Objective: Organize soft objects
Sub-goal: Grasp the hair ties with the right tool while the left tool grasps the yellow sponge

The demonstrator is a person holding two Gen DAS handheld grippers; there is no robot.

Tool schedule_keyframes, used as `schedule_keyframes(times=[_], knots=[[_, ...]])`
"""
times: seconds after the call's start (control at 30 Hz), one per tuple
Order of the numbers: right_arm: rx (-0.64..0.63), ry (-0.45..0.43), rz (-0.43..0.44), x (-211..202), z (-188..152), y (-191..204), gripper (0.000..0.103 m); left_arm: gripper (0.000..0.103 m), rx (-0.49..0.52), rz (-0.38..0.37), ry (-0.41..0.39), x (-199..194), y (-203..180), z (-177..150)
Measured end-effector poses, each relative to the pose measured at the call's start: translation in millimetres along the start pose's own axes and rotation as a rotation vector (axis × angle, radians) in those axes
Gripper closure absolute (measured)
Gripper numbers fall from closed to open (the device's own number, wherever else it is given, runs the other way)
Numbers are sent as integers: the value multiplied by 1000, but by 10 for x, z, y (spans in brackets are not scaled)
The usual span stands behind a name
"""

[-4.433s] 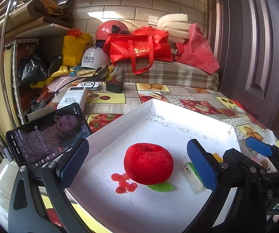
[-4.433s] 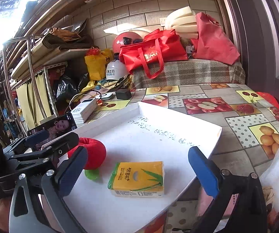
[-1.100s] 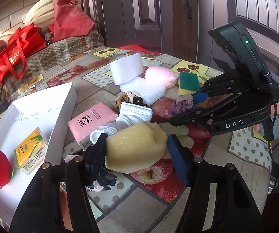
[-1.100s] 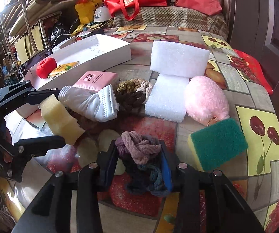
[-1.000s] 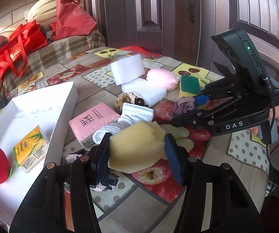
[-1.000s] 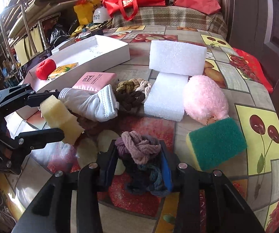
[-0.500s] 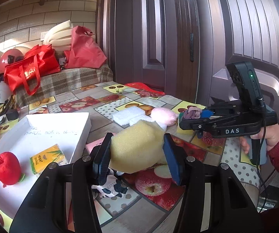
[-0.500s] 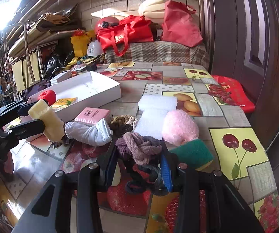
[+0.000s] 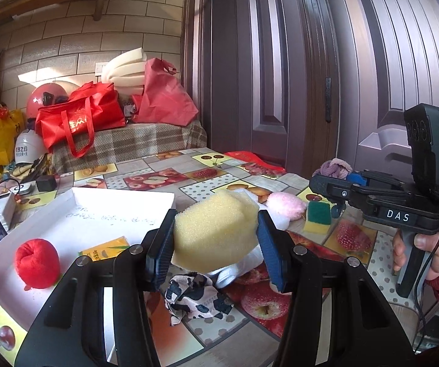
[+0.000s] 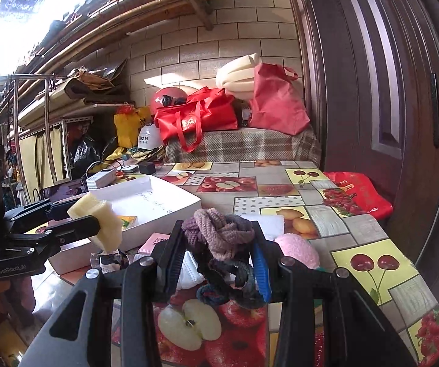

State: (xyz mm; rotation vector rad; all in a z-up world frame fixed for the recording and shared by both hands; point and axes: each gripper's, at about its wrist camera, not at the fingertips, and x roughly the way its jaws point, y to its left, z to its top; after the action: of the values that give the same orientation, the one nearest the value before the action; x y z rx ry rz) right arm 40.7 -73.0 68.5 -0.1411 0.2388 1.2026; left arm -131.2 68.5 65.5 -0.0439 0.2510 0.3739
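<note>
Centre frame in each view: left gripper clamps a light, compressible yellow sponge by its flanks; right gripper pinches limp, tangle-prone hair ties mid-bundle.

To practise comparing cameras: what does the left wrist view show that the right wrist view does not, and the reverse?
Only the left wrist view shows the red plush apple in the white tray and the green scouring sponge. Only the right wrist view shows the pink tissue pack and the metal rack. Both show the yellow sponge gripped in the left gripper and the hair ties in the right gripper.
</note>
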Motion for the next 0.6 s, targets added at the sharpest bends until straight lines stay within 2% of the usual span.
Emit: schedule_keyframes(times=[0.2, 0.6], knots=[[-6, -33, 9, 56, 23, 178, 63, 52, -3, 110, -87, -146, 134, -4], [-39, -7, 56, 213, 38, 467, 62, 52, -59, 196, -51, -163, 555, -74]])
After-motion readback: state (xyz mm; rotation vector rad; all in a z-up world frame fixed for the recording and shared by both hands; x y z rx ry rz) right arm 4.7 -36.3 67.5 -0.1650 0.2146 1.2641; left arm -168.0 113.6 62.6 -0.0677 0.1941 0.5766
